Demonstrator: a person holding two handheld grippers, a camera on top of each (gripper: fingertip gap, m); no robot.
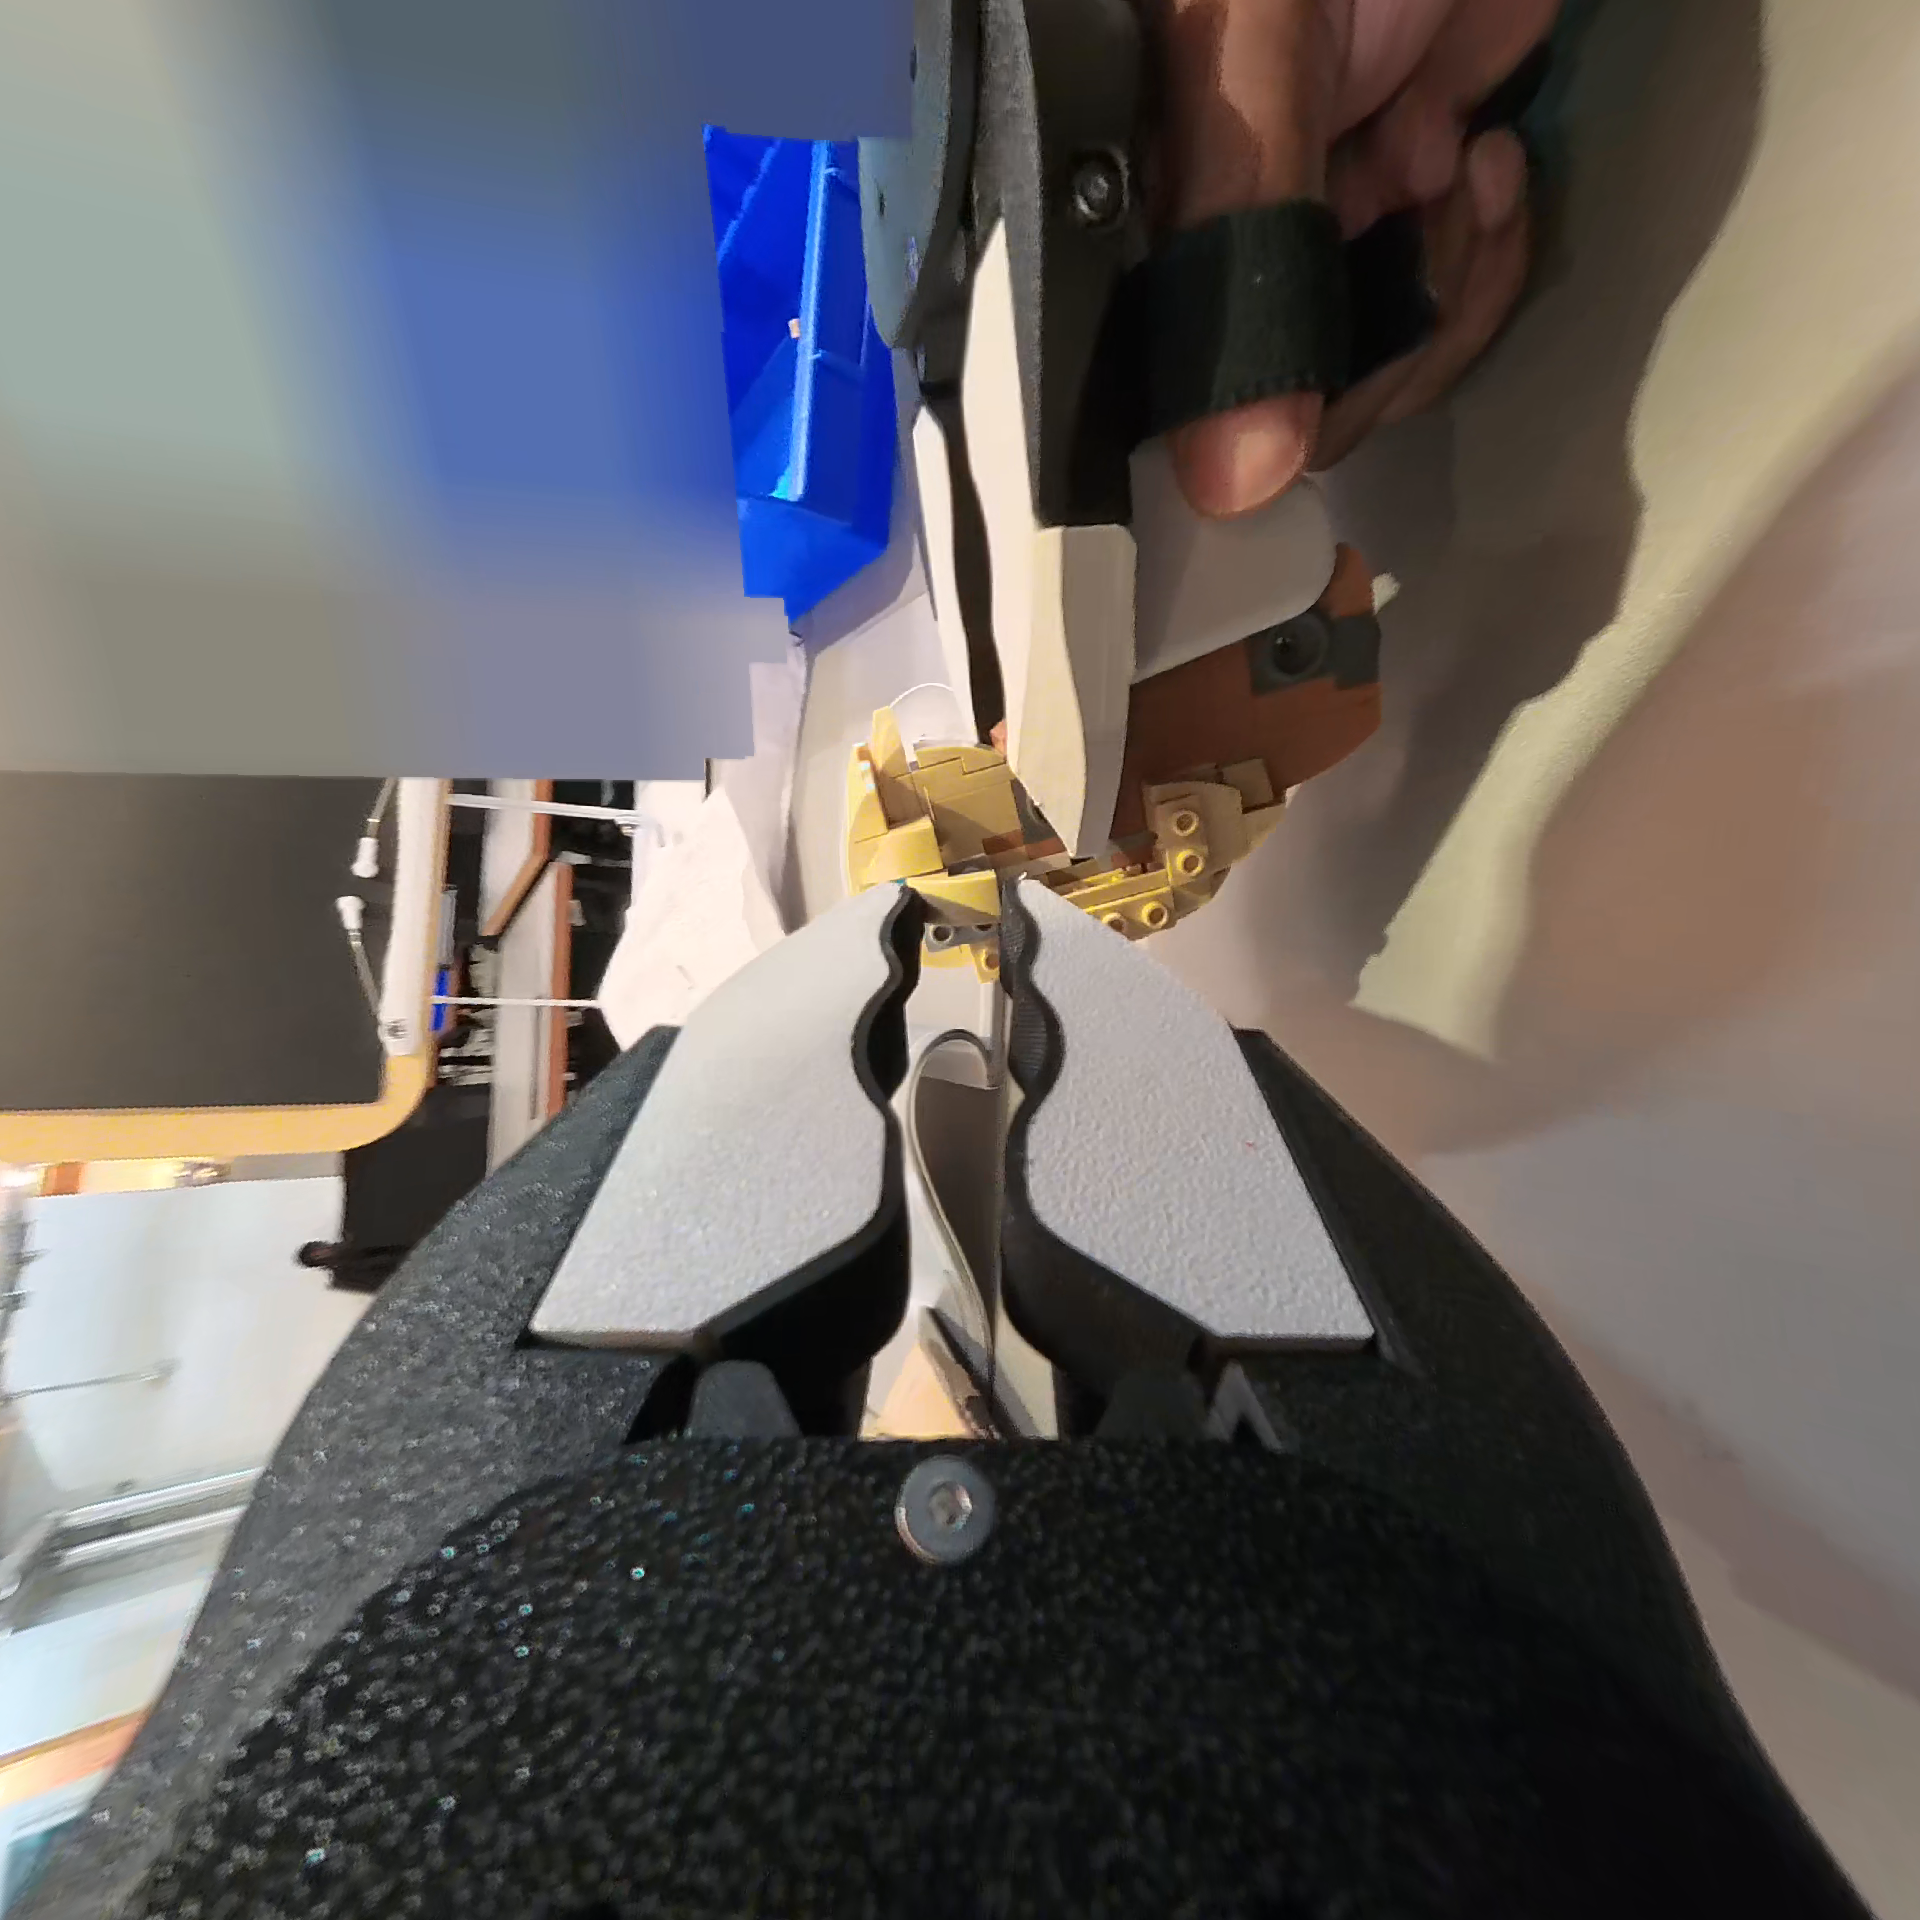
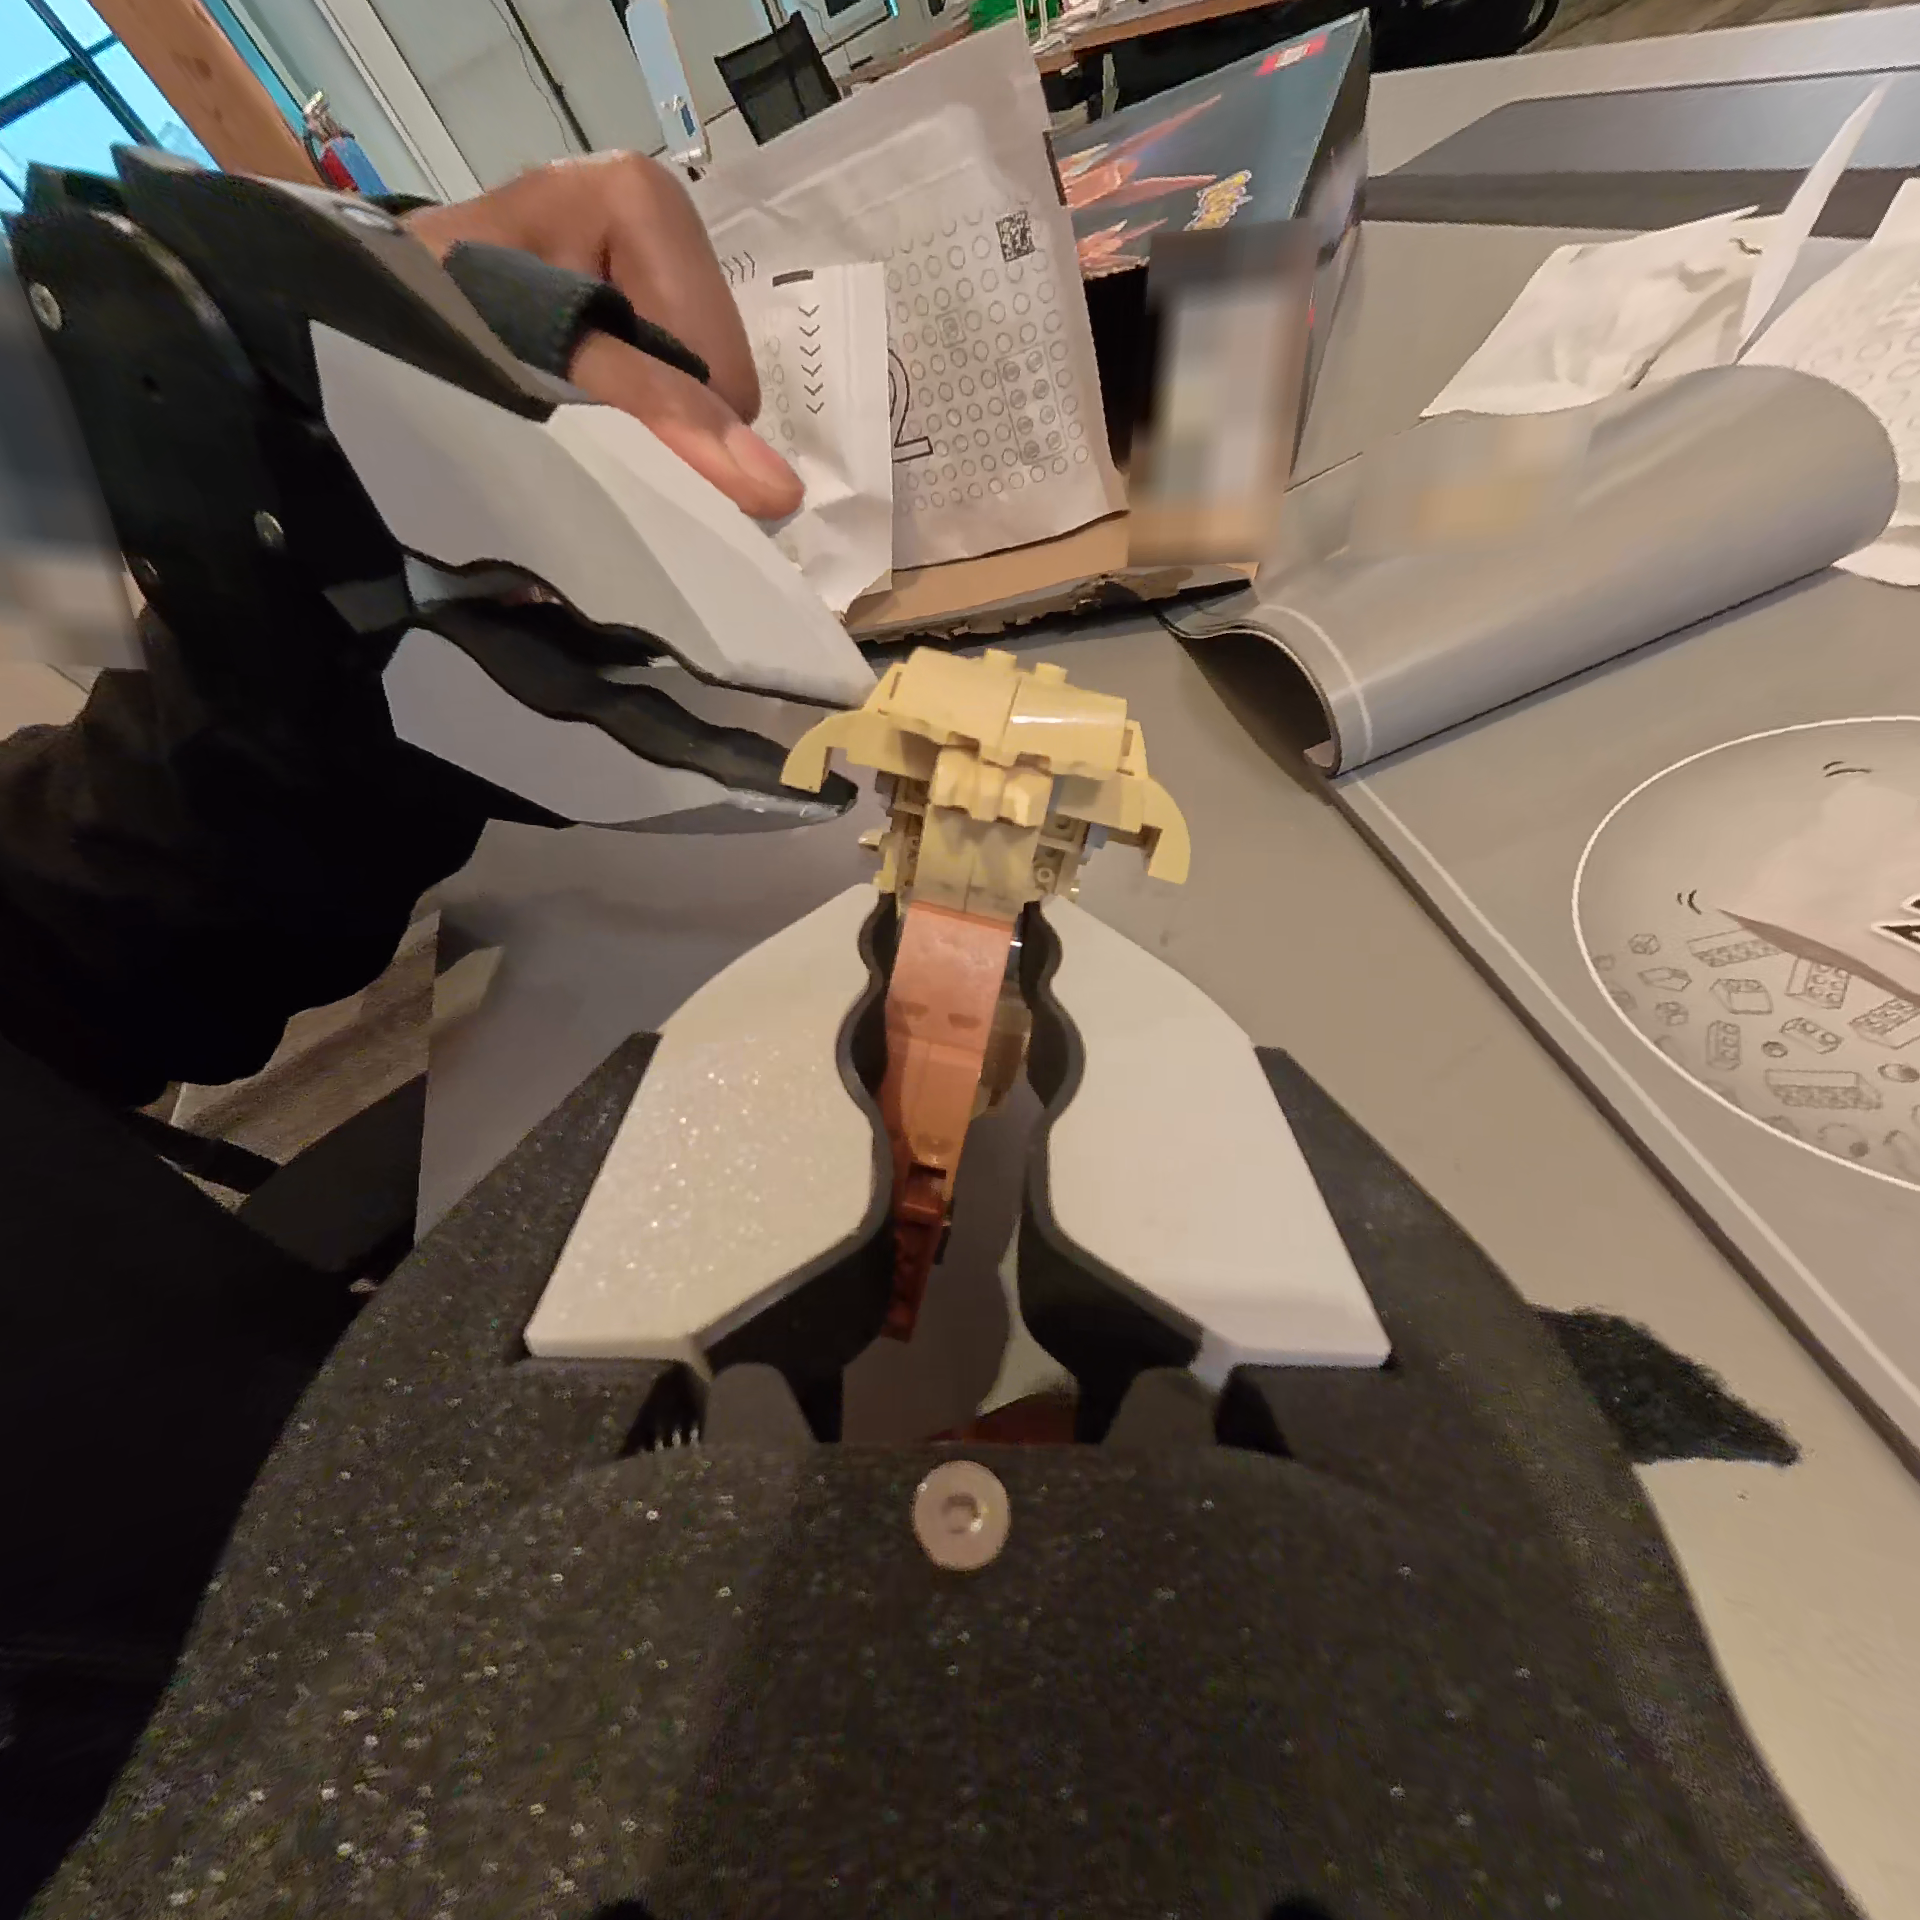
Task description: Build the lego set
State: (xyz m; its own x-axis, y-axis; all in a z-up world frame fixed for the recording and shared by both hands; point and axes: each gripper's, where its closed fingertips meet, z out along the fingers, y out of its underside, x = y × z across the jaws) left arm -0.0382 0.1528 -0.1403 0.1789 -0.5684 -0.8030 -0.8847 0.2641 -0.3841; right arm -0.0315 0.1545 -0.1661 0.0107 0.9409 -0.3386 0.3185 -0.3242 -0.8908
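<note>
Right tongs [image 2: 951, 920] clamp brown stem of brick model [image 2: 987, 779]; left tongs [image 2: 831, 753] pinch its tan wing tip. Keep your stem grip steady; squeeze wing gently.

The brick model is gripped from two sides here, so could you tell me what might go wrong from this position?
1. The left gripper pinches only a thin tan piece at the edge of the brick model. A pull or twist could snap that piece off.
2. The right gripper clamps the narrow brown section, with the tan part beyond the fingertips; leverage there might split the model.
3. It is held above the grey table, so loosened pieces could drop and scatter.
</note>
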